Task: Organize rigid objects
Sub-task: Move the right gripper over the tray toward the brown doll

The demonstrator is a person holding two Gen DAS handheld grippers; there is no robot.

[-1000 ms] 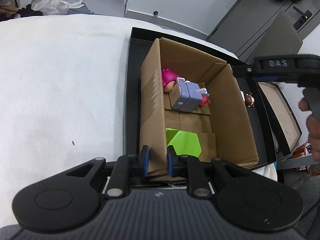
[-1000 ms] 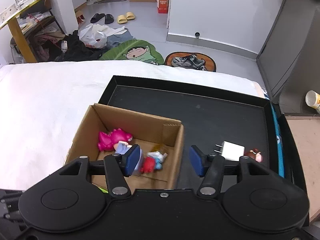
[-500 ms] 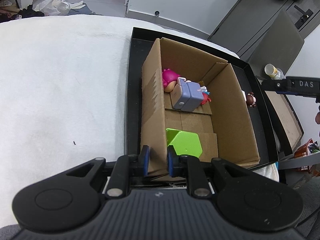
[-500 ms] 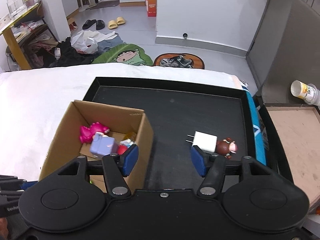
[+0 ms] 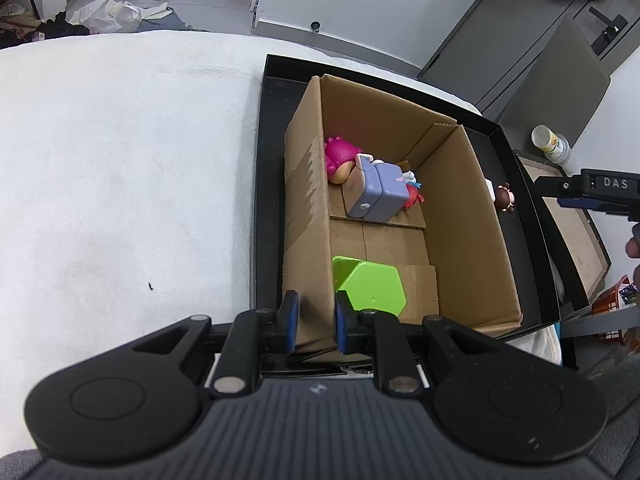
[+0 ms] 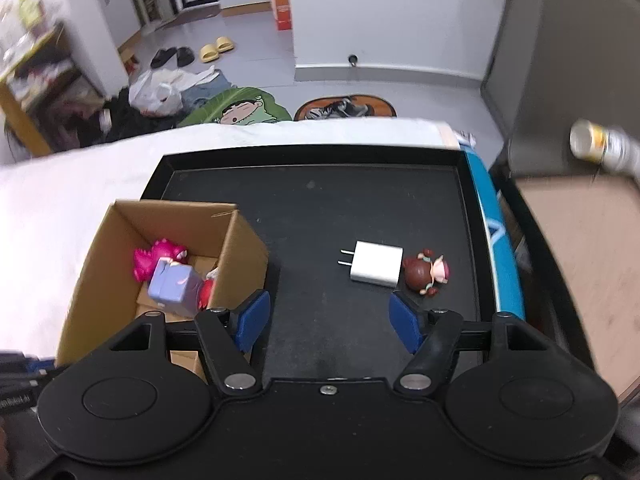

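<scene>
Right gripper (image 6: 327, 316) swung from the brown cardboard box (image 6: 244, 240) toward the white plug charger (image 6: 376, 263), jaws just opening, empty; left gripper (image 5: 313, 322) clamps the box wall.

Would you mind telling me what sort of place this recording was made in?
Probably a lived-in home room rather than a lab: slippers and a plastic bag lie on the floor, and a cartoon-print mat sits beyond the white-covered table.

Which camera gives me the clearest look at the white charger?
The right wrist view: the white charger lies whole on the black tray, prongs visible, beside a brown-haired figurine. In the left wrist view the cardboard box hides all but a white sliver.
</scene>
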